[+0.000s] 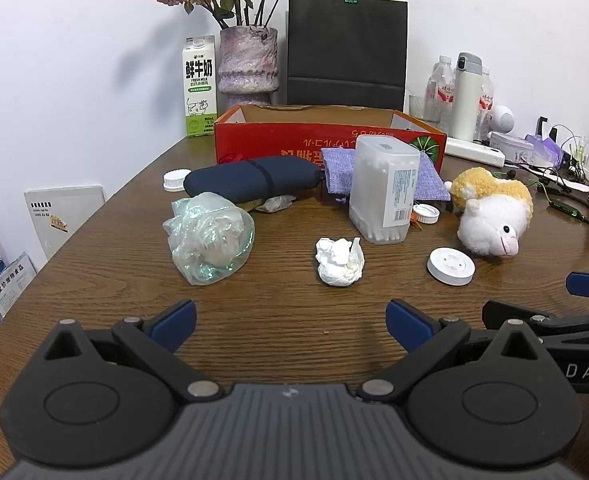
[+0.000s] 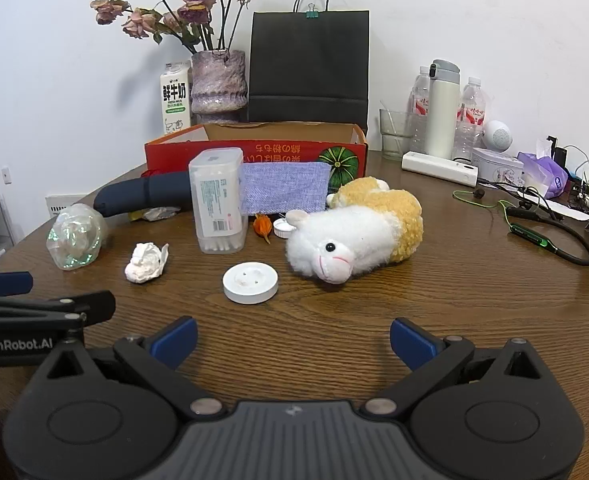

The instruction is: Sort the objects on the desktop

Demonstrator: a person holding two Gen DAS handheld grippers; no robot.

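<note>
On the brown table lie a crumpled white tissue (image 1: 340, 262) (image 2: 147, 262), a crumpled clear plastic bag (image 1: 208, 238) (image 2: 76, 237), a cotton-swab box (image 1: 384, 188) (image 2: 218, 200), a white round disc (image 1: 451, 266) (image 2: 250, 282), a plush sheep (image 1: 490, 216) (image 2: 354, 236), a dark blue pouch (image 1: 250, 178) (image 2: 142, 196) and a purple cloth (image 1: 338, 168) (image 2: 284, 188). A red cardboard box (image 1: 326, 136) (image 2: 254, 148) stands behind them. My left gripper (image 1: 290, 322) is open and empty, short of the tissue. My right gripper (image 2: 293, 340) is open and empty, short of the disc.
A milk carton (image 1: 199, 86), a vase of dried roses (image 1: 248, 64) and a black paper bag (image 1: 346, 48) stand at the back. Bottles, a white flask (image 2: 442, 108), a glass (image 2: 394, 132), a power strip (image 2: 438, 167) and cables crowd the right side. Small white caps (image 1: 176, 179) (image 2: 284, 227) lie about.
</note>
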